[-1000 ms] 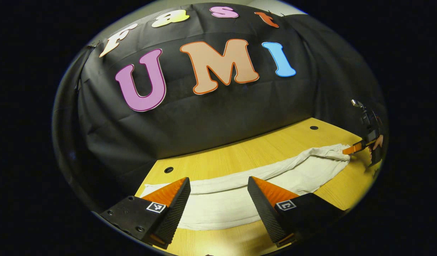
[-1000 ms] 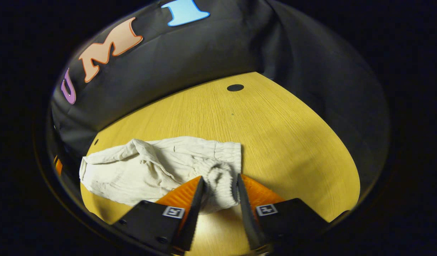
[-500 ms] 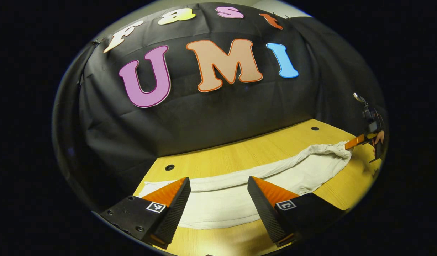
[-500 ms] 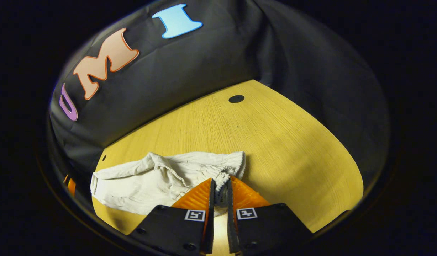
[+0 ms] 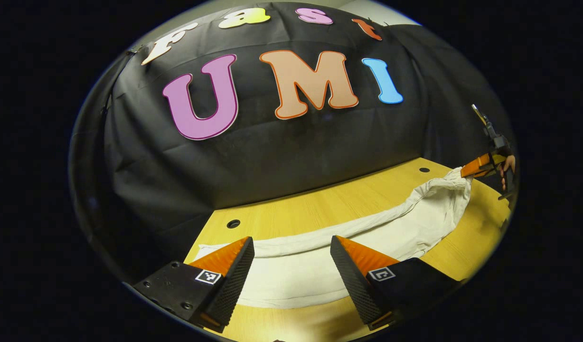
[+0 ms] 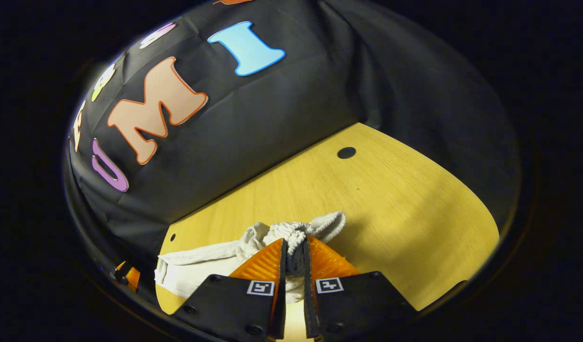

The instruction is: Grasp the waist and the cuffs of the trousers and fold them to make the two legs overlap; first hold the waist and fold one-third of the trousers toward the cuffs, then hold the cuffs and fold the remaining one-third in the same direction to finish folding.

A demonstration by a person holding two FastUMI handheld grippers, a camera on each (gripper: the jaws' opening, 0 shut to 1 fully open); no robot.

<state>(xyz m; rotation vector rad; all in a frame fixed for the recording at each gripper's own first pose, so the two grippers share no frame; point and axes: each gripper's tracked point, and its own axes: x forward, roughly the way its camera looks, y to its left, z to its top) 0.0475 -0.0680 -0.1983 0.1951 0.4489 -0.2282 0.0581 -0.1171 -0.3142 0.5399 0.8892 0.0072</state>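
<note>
Soft, light cream trousers (image 5: 320, 266) lie along the desk (image 5: 358, 199), their gathered waist (image 6: 296, 232) pinched in the closed right gripper (image 6: 291, 259), while the left gripper (image 5: 291, 270) hovers open over the cuffs, the likely next hold.

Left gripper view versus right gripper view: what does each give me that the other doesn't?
The left gripper view gives the left gripper open above the flat cuff end of the trousers, plus their full stretch toward the right gripper lifting the far end. The right gripper view gives the close-up: its fingers pinch the bunched waist. Both share the wooden table, the trousers and the booth wall.
</note>
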